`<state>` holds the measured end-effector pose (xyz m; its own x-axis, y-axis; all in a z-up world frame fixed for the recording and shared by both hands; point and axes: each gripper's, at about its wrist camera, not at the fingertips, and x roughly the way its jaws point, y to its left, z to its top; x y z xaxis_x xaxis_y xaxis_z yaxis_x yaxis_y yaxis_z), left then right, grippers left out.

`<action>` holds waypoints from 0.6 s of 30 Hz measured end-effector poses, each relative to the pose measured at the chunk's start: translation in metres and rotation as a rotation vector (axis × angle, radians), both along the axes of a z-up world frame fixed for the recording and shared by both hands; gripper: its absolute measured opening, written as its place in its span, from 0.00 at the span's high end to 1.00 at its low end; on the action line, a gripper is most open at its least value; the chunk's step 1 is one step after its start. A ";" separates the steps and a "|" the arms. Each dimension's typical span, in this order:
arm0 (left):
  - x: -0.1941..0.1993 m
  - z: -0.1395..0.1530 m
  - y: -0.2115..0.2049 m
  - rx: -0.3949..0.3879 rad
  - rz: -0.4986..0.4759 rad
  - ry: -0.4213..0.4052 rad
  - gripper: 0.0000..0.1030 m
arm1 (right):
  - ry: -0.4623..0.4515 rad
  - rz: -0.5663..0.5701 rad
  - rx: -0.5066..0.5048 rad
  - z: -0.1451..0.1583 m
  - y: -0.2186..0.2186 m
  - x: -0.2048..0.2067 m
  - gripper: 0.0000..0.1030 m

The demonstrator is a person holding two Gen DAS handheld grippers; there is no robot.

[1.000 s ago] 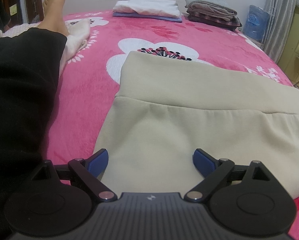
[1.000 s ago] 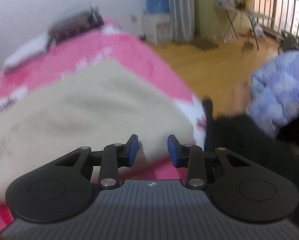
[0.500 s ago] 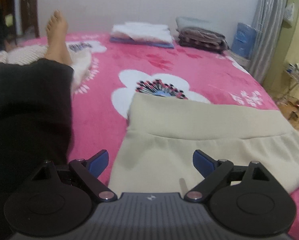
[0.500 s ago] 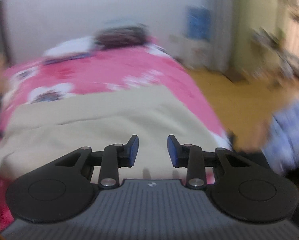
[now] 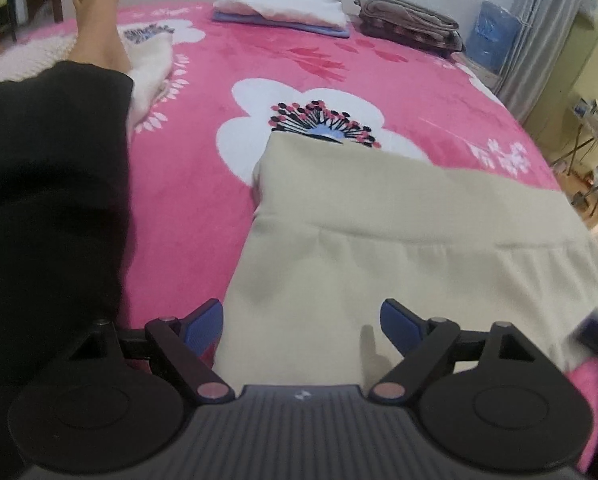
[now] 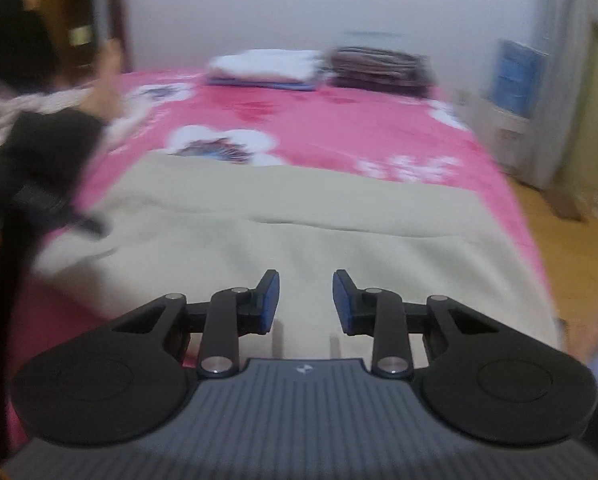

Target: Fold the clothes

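Left wrist, beige garment point(image 5: 399, 248) flat (pink bed point(image 5: 203, 200))

Both wrist views low, close over beige garment point(image 5: 379, 260), facing headboard wall.

The left tongs point(image 5: 301, 322) are built of black plastic. Two blue pads point(image 5: 201, 326) are carried at the tips of slim black linkage arms, and a silver rivet point(image 5: 214, 390) is set at each arm's pivot. Round black discs point(image 5: 95, 410) are placed at either side, and a grey ribbed housing point(image 5: 299, 432) with a small white emblem point(image 5: 301, 395) is seen behind the arms. The right tongs point(image 6: 306, 300) are made the same way, with blue pads point(image 6: 271, 300), silver rivets and a ribbed grey body. To the left of the left tongs a black trouser leg point(image 5: 47, 184) is worn, with the foot point(image 5: 97, 12) left bare.
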<state>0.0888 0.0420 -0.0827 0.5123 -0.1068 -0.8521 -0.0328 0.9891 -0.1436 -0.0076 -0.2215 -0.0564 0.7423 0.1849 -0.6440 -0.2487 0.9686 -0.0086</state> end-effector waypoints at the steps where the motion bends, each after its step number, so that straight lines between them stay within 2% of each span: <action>1: 0.006 -0.003 0.000 0.002 -0.001 0.017 0.16 | 0.060 0.005 -0.017 -0.019 0.001 0.005 0.72; 2: 0.012 -0.006 0.001 0.003 -0.003 0.035 0.16 | 0.103 0.008 -0.028 -0.037 0.002 0.009 0.73; 3: 0.018 -0.009 0.001 0.005 -0.004 0.052 0.16 | 0.095 0.004 -0.026 -0.048 0.002 0.008 0.73; 6: 0.025 -0.014 0.011 -0.031 0.033 0.084 0.16 | 0.056 0.012 -0.053 -0.018 0.012 0.007 0.73; 8: 0.026 -0.018 0.016 -0.048 0.056 0.095 0.17 | -0.041 0.102 0.021 0.005 0.023 -0.003 0.73; 10: 0.026 -0.017 0.020 -0.064 0.066 0.098 0.17 | -0.069 0.195 0.029 0.007 0.043 -0.004 0.73; 12: 0.025 -0.010 0.022 -0.080 0.058 0.090 0.18 | 0.005 0.260 -0.010 -0.020 0.064 0.007 0.74; 13: 0.025 -0.007 0.023 -0.088 0.055 0.086 0.18 | 0.068 0.258 -0.027 -0.041 0.069 0.015 0.73; 15: 0.024 -0.001 0.025 -0.104 0.047 0.077 0.18 | 0.069 0.248 -0.032 -0.054 0.070 0.019 0.73; 18: 0.024 0.011 0.029 -0.136 0.035 0.062 0.18 | 0.050 0.248 0.002 -0.016 0.077 0.019 0.76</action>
<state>0.1124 0.0709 -0.0718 0.4643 -0.2063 -0.8613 -0.0803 0.9587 -0.2729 0.0119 -0.1442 -0.0729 0.6414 0.3587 -0.6782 -0.4789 0.8778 0.0113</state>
